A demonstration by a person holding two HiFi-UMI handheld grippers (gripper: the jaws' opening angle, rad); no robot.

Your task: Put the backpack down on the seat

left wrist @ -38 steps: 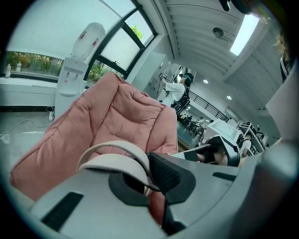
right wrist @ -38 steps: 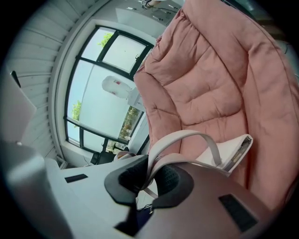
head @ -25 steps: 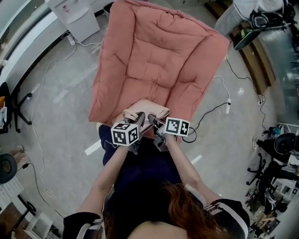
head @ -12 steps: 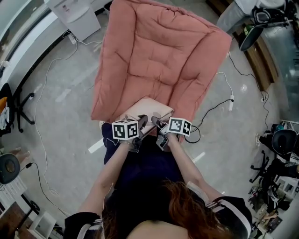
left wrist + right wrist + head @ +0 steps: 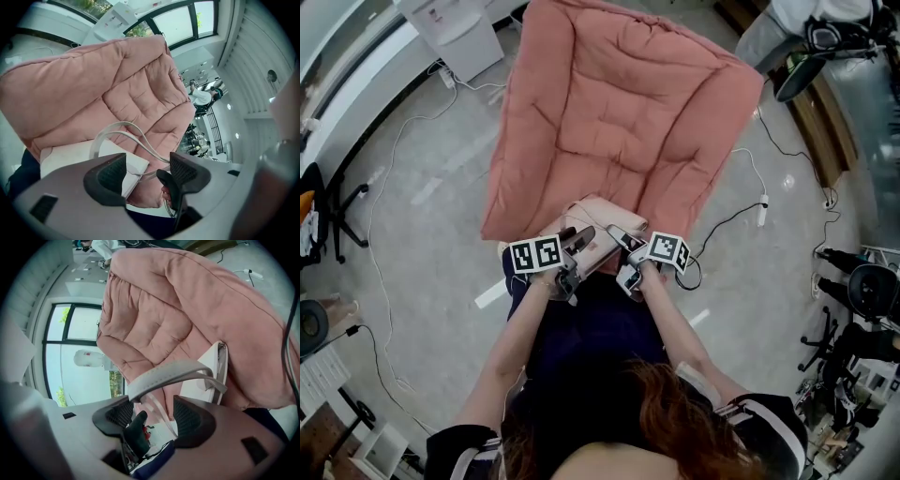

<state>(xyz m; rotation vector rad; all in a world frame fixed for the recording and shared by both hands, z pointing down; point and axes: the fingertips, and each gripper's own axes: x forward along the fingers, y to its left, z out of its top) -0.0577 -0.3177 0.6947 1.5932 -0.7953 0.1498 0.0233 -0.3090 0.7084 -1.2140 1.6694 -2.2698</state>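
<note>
Head view: backpack (image 5: 600,217) is down on the front edge of the pink seat (image 5: 609,112), at its 6 o'clock, with left tongs (image 5: 577,237) and right tongs (image 5: 623,242) just beside it. Left gripper view: tongs have just been opening and stand apart, with a thin strap (image 5: 123,131) slack between them, unpinched. The bag looks soft and light and will likely slump. Right gripper view: tongs have also just been opening and grip nothing, with a padded strap (image 5: 171,371) arching over the gap at 12 o'clock. The straps are the best hold.
</note>
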